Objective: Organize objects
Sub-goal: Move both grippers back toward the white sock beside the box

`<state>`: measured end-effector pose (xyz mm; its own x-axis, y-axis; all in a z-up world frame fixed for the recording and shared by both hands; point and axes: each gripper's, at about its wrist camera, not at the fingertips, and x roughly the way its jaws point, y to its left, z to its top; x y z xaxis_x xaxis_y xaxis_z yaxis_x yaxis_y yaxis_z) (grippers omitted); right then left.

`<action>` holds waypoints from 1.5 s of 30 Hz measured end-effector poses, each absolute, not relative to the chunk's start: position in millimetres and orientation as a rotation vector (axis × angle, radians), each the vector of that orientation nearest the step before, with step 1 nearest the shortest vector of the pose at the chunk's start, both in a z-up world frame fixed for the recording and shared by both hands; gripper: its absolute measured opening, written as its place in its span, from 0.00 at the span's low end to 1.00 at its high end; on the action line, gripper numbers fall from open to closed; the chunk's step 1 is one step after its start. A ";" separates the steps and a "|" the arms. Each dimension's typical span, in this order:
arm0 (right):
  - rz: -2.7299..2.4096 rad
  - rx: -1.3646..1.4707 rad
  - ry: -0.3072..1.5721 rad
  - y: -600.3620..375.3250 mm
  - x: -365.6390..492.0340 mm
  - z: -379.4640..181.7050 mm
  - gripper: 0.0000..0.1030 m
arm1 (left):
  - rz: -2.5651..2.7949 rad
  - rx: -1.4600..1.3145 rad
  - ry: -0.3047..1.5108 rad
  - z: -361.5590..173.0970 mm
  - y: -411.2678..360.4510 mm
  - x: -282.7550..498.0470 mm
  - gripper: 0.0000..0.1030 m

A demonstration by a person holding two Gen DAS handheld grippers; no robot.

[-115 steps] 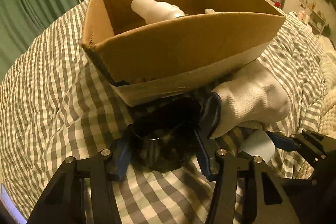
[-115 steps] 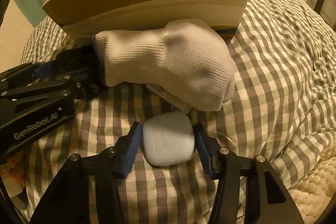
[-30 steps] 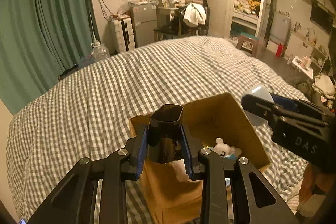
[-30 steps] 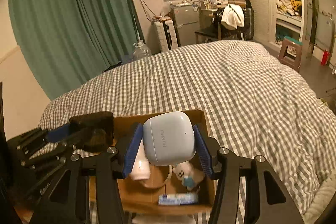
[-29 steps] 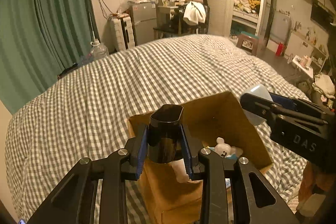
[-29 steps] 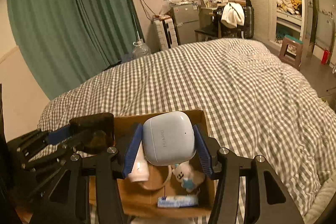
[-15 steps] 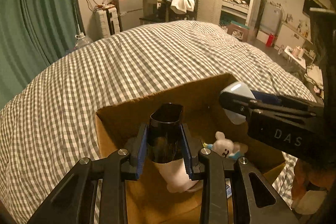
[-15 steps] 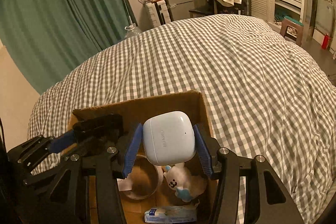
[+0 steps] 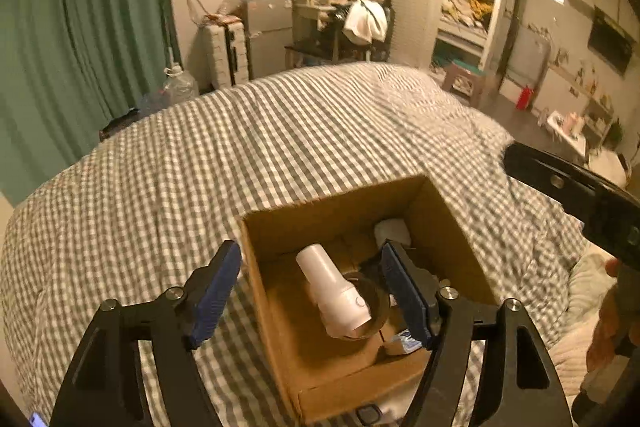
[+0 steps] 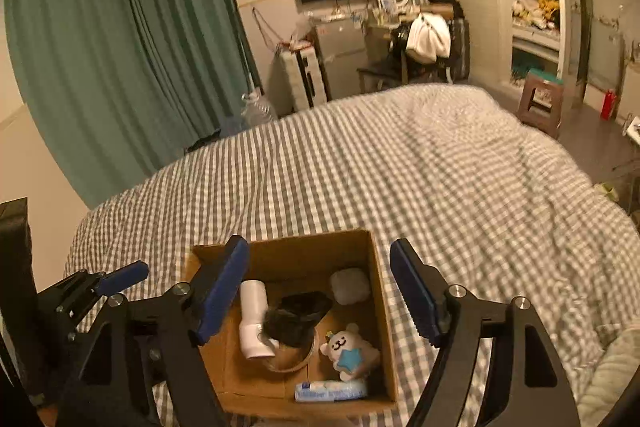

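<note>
An open cardboard box (image 10: 380, 307) sits on the checked bed; it also shows in the left wrist view (image 9: 452, 223). Inside lie a white bottle (image 10: 253, 319), a black cup (image 10: 298, 315), a pale earbuds case (image 10: 350, 286), a small plush bear (image 10: 350, 351), a blue-white tube (image 10: 331, 390) and a round bowl (image 10: 294, 359). In the left wrist view the bottle (image 9: 336, 295) and the case (image 9: 392, 231) show too. My left gripper (image 9: 310, 295) is open and empty above the box. My right gripper (image 10: 324, 291) is open and empty above it.
The grey checked bedcover (image 10: 440, 167) spreads around the box. Green curtains (image 10: 120, 67) hang at the left. A desk, chair and shelves (image 10: 536, 27) stand beyond the bed. A fluffy white blanket (image 9: 588, 307) lies at the right.
Both grippers have opened. The black cup left my left gripper and the earbuds case left my right gripper; both now lie in the box. Both grippers have risen.
</note>
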<state>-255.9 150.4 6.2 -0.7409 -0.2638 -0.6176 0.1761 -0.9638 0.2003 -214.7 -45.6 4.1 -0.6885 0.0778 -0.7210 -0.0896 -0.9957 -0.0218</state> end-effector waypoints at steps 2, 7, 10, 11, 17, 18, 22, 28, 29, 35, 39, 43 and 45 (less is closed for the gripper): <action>-2.747 0.972 -0.176 154.3 -241.7 22.0 0.75 | 2.837 -1.155 0.006 22.2 -48.7 -201.6 0.82; -2.789 0.915 -0.123 164.2 -198.5 57.1 0.82 | 2.876 -1.046 -0.002 54.4 -51.0 -166.5 0.91; -2.805 0.877 -0.098 167.2 -172.3 73.1 0.84 | 2.903 -0.987 -0.037 68.2 -54.9 -147.5 0.92; -2.818 0.860 -0.087 169.2 -162.5 78.0 0.84 | 2.909 -0.967 -0.044 71.7 -54.9 -139.5 0.93; -2.868 0.817 -0.078 172.6 -120.4 84.2 0.84 | 2.945 -0.965 -0.047 69.4 -50.5 -104.5 0.95; -2.868 0.820 -0.077 172.4 -114.1 82.2 0.84 | 2.944 -0.970 -0.045 68.1 -48.4 -99.0 0.95; -2.850 0.851 -0.065 168.6 -97.4 74.3 0.84 | 2.952 -0.986 -0.039 61.2 -46.0 -80.7 0.95; -2.866 0.859 -0.097 177.4 -83.8 56.9 0.84 | 2.932 -1.014 0.011 46.5 -42.2 -65.7 0.95; -2.870 0.861 -0.110 178.7 -82.0 52.4 0.84 | 2.939 -1.016 0.018 44.0 -41.7 -65.1 0.95; -2.862 0.909 -0.125 180.2 -81.0 20.5 0.84 | 3.045 -1.032 0.011 15.1 -42.4 -59.9 0.95; -2.800 1.015 -0.112 179.5 -91.4 -20.2 0.84 | 3.058 -1.125 -0.059 -22.6 -49.2 -61.9 0.95; -2.758 1.126 -0.058 170.9 -100.8 -67.5 0.84 | 3.044 -1.212 -0.081 -57.0 -50.2 -65.8 0.95; -2.741 1.170 -0.076 171.2 -107.4 -89.5 0.84 | 3.034 -1.255 -0.038 -73.0 -45.6 -67.2 0.95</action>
